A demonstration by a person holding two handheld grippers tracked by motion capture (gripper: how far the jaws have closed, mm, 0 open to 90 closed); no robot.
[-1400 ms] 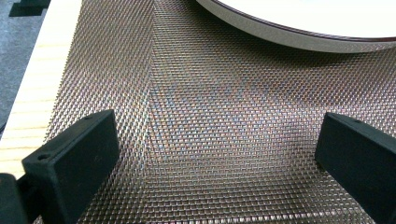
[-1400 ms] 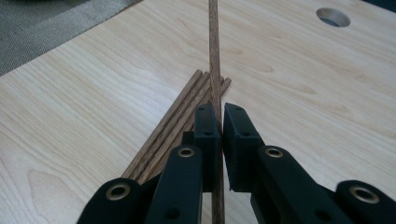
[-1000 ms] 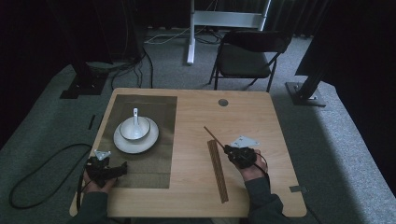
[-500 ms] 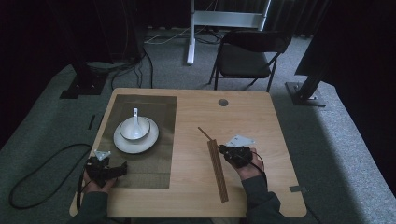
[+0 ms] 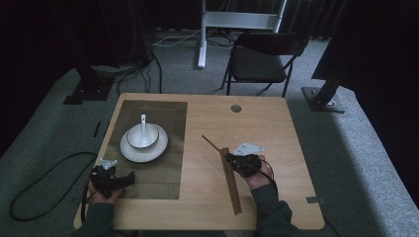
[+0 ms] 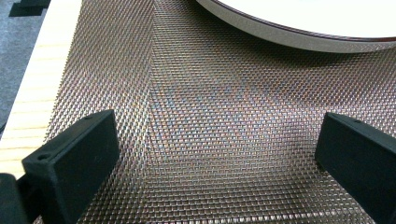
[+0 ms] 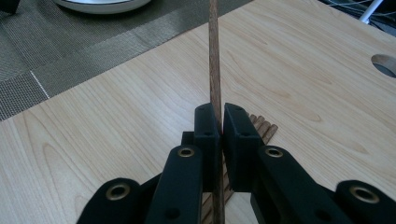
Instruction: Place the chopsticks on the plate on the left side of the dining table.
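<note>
The right claw (image 7: 219, 122) pinches one chopstick (image 7: 214, 56) above the bundle (image 5: 230, 180); next carry it toward the plate (image 5: 144, 148); left claw (image 6: 215, 144) wide, idle

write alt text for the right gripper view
The right tool is shut on a thin brown wooden chopstick that points away over the pale wooden table. More brown sticks lie under the jaws, and a woven grey placemat with the rim of a white plate sits at upper left.
</note>
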